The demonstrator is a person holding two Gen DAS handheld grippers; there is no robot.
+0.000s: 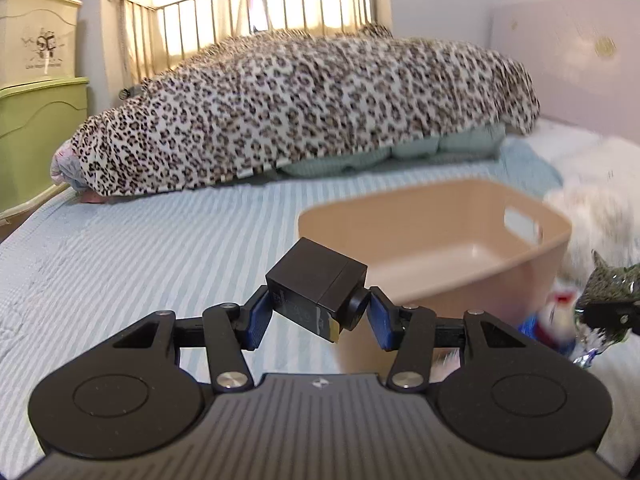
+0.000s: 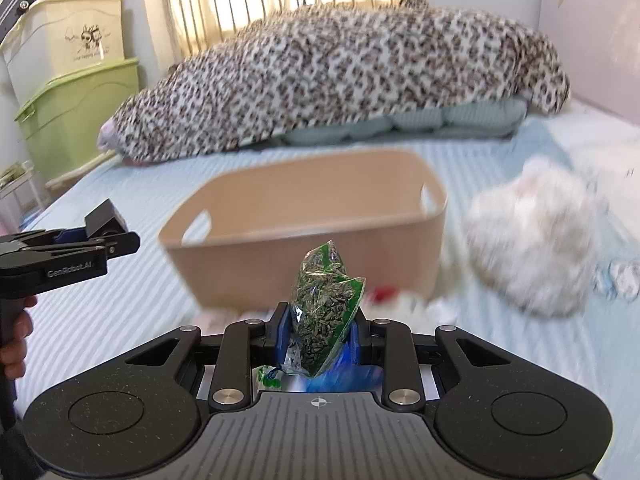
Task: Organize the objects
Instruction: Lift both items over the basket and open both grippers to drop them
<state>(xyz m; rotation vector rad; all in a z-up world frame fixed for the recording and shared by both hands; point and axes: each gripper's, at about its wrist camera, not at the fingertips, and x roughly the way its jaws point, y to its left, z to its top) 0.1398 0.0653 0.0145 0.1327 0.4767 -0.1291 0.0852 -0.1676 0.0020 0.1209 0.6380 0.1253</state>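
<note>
My left gripper (image 1: pixel 316 316) is shut on a small black box camera (image 1: pixel 316 288), held above the striped bed just left of the tan plastic bin (image 1: pixel 532 268). The bin looks empty in both views (image 2: pixel 304 256). My right gripper (image 2: pixel 320 334) is shut on a clear green packet of dark seeds (image 2: pixel 324 312), held upright in front of the bin's near wall. The left gripper with the black camera also shows at the far left of the right wrist view (image 2: pixel 100 236). The seed packet shows at the right edge of the left wrist view (image 1: pixel 608 284).
A leopard-print blanket (image 1: pixel 304 108) lies heaped across the back of the bed. A white fluffy toy (image 2: pixel 532 236) sits right of the bin. Small red and white items (image 2: pixel 384 294) lie by the bin's right front corner. Stacked storage boxes (image 2: pixel 76 92) stand left of the bed.
</note>
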